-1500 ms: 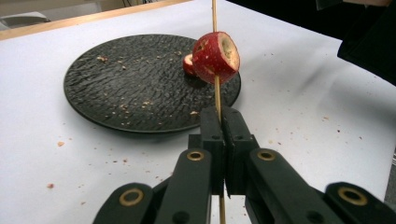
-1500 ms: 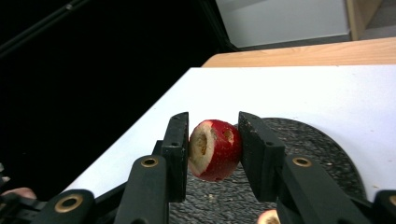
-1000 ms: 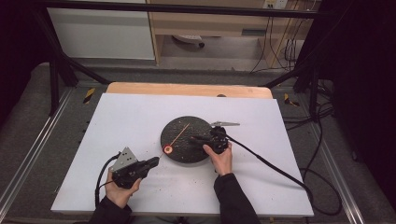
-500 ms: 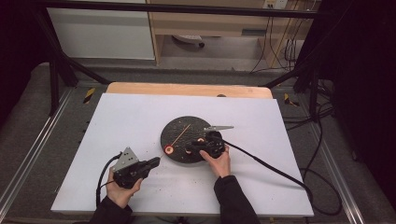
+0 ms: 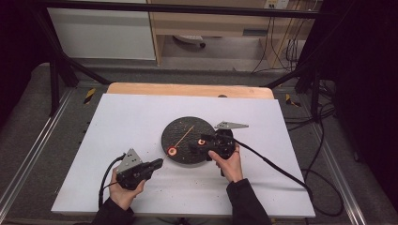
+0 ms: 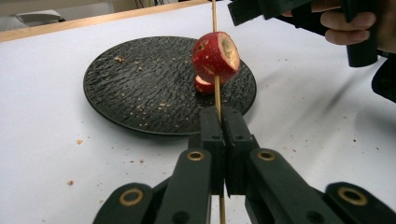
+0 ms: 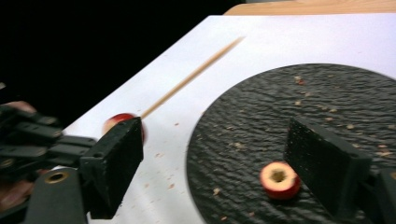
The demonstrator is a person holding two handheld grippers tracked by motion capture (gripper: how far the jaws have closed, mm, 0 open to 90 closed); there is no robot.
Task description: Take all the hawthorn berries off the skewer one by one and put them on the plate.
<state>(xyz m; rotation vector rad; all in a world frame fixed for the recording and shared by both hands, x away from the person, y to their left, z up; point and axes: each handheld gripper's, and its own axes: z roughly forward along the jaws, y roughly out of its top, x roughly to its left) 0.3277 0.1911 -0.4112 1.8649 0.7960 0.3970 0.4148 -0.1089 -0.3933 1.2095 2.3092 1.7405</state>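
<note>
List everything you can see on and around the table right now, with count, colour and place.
Plate: 1, black, textured, table centre.
Skewer: 1, light wood, clamped in the left gripper, reaching over the plate.
Fruit piece on skewer: 1, red, cored, threaded on it.
Loose fruit piece: 1, red, cored, on the plate between the right gripper's jaws.
Table: 1, white top, wooden far edge, crumbs scattered.
Left gripper: black, shut on skewer, near left.
Right gripper: black, open, over the plate's right side.
Hands: 2, bottom edge.

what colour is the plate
Black, with a rough textured surface; the plate shows best in the left gripper view.
</note>
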